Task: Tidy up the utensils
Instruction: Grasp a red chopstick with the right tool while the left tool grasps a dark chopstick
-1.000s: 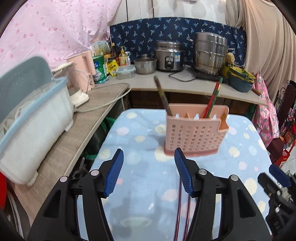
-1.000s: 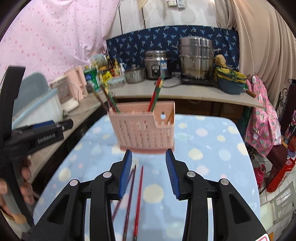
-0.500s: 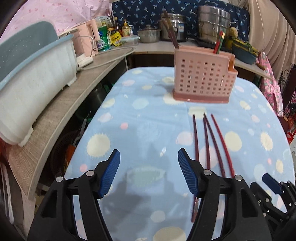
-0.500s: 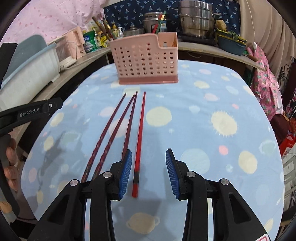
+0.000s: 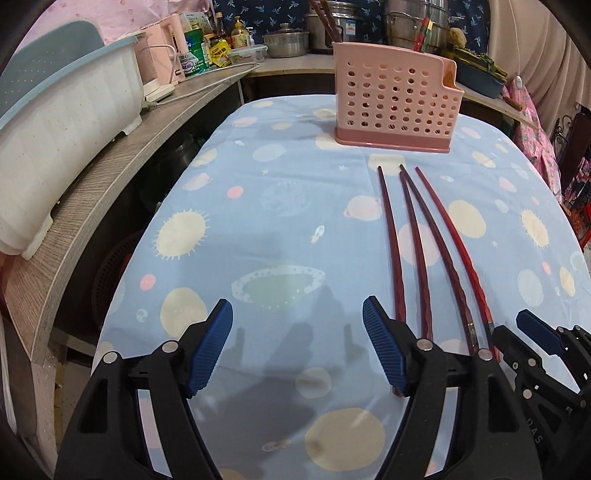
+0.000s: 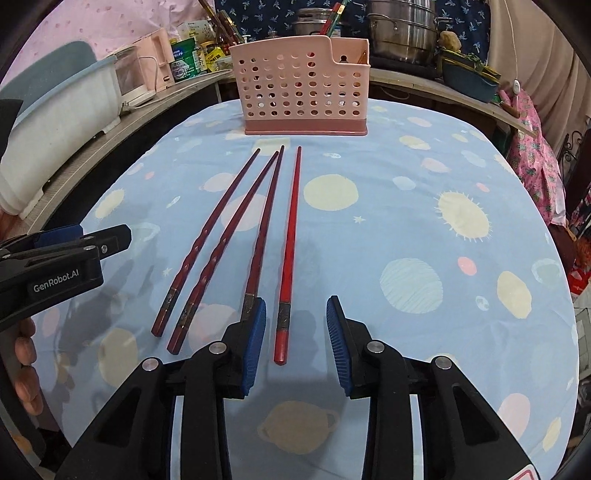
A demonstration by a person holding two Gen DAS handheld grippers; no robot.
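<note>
A: Between the right gripper pads, which have just been narrowing without touching it, lies the red chopstick, pointing lengthwise toward the pink holder on the desk

B: And the left gripper?

A: Open, empty, farther left

The near ends of the four chopsticks were hidden behind the left gripper's black frame, and the utensils in the pink caddy were cut off by the top edge.

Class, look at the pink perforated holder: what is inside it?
Chopstick tops stick up out of the pink holder, and dark shapes show through its holes. Their lower ends and the compartments' floors are hidden by its walls.
</note>
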